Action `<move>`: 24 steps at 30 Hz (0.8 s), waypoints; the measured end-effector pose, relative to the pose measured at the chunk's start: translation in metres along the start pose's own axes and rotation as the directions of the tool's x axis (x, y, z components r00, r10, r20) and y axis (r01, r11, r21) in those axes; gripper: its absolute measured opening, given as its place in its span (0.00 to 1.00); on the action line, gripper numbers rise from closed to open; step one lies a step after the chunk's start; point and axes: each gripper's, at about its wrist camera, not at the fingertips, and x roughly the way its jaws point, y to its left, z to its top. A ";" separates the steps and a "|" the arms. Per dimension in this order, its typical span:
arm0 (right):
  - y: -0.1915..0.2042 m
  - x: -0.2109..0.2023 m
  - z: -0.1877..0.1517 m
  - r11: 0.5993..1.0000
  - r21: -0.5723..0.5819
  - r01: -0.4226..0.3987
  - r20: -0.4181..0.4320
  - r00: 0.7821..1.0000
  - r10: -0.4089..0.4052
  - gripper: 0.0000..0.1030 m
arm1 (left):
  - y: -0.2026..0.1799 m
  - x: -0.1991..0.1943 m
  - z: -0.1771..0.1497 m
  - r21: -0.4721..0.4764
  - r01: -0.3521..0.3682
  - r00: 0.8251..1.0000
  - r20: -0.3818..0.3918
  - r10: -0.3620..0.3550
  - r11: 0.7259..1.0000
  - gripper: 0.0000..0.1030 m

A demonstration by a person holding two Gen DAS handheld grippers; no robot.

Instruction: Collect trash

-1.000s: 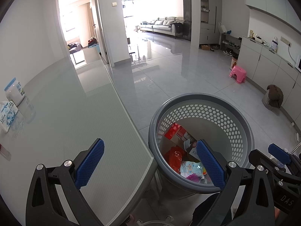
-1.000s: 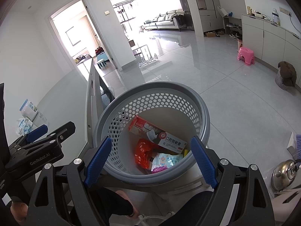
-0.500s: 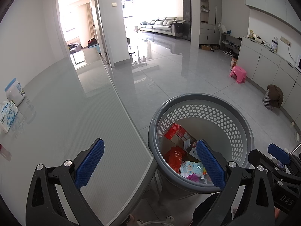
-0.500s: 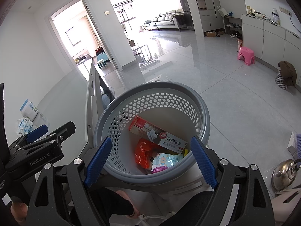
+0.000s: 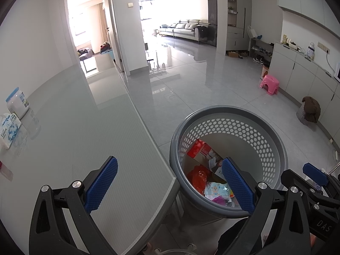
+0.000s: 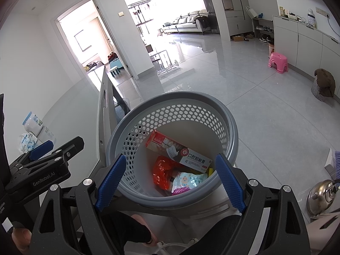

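Right wrist view is filled by a grey perforated basket (image 6: 230,125) standing on the tiled floor (image 6: 265,97) just beside the glass table (image 6: 72,110); inside it a toothpaste box (image 6: 180,152), a red plastic wrapper (image 6: 162,171) and a wet-wipe packet (image 6: 189,179) are seen lying together at the bottom. The right gripper (image 6: 169,179) is held above the basket's near rim with its blue pads spread wide and nothing grasped between them. The left gripper (image 5: 169,186) is likewise spread wide and empty, one pad over the table corner, the other over the basket. On the table's far side a white jar (image 5: 17,103) and a tissue pack (image 5: 9,130) are set close together. A pink stool (image 6: 278,62) is seen well apart, near the cabinets (image 6: 308,40).
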 end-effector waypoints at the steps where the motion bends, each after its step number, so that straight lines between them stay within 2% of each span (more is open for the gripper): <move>1: -0.001 0.000 0.000 1.000 0.001 -0.001 -0.001 1.000 0.001 0.80 | 0.000 0.000 0.000 -0.001 -0.001 1.000 0.000 0.001 1.000 0.94; 24: 0.001 0.001 -0.001 1.000 -0.012 -0.004 -0.005 1.000 0.004 0.80 | -0.007 0.000 0.001 -0.009 -0.002 1.000 0.000 0.002 1.000 0.94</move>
